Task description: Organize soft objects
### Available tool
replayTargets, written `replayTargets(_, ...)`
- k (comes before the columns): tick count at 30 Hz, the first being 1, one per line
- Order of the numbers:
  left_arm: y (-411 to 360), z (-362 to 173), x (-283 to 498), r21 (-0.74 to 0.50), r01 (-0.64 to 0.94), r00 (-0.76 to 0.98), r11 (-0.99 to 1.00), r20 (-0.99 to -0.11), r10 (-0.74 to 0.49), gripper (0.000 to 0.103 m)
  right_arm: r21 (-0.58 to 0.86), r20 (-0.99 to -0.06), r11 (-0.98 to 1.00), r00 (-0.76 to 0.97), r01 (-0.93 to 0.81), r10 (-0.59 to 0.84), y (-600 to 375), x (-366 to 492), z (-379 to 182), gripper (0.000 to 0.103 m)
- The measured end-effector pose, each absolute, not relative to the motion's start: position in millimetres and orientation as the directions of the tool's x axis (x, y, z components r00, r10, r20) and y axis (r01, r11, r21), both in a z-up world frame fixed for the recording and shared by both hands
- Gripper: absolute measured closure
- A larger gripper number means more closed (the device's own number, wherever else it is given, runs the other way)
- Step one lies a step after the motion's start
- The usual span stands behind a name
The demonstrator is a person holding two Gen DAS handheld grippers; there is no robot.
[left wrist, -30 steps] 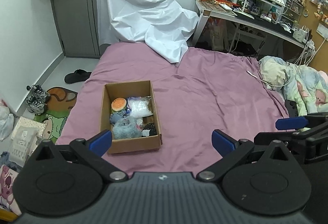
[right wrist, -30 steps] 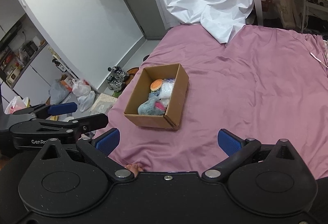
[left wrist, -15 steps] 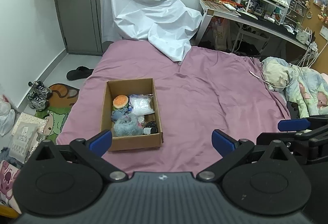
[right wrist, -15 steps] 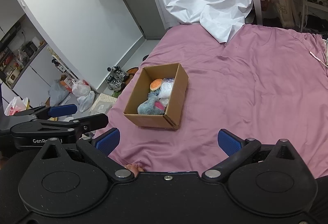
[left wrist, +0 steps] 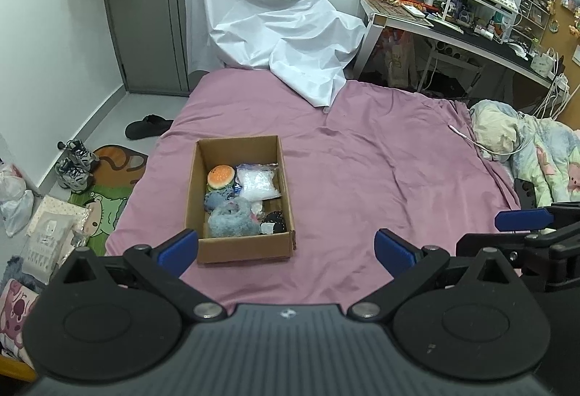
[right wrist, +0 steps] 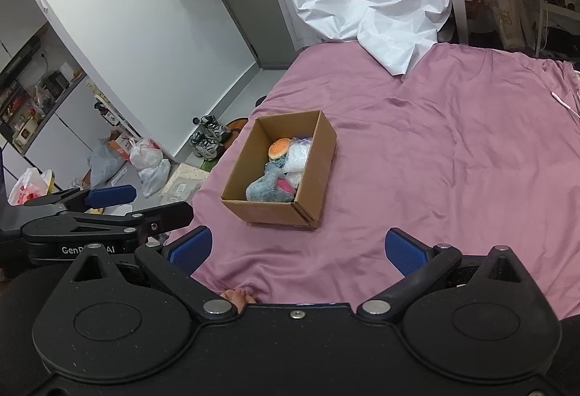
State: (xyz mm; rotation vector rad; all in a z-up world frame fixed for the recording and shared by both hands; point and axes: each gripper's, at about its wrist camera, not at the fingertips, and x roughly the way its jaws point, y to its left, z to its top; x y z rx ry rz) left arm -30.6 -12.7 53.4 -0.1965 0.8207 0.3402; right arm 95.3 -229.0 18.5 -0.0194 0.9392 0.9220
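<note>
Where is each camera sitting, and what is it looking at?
Left wrist: on the left gripper, facing the bed and desk; the right gripper shows at its right edge.
Right wrist: on the right gripper, facing the bed and wall; the left gripper and toes show.
Both see the cardboard box and white sheet.

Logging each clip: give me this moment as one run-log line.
left gripper: open, empty | right gripper: open, empty | cardboard box: on pink bedsheet, holds burger plush, grey plush | neither gripper at box
</note>
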Motion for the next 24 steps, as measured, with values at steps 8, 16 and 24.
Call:
replayTargets(8,-13.7,52.9,-32.0,-0.046,-0.373,0.631,0.927,-0.745,0.217,0.0,0.342,-0.709,0.646,0.265,-0.682,0.654,-222.9,92.6,18.3,0.0)
replayTargets(16,-12.5,51.6,-31.5,-0.041,-0.382,0.624,0.923,-0.748,0.225,0.001,0.347,-0.711,0.656,0.267,-0.671,0.65,-219.9,91.6,17.6,0.0)
replayTargets(24,-8.6,48.9,-30.6,-0.05,-0.398,0.614,0.916,-0.757,0.226,0.001,0.347,-0.705,0.655,0.274,-0.672,0.655,-220.6,91.2,15.0,0.0)
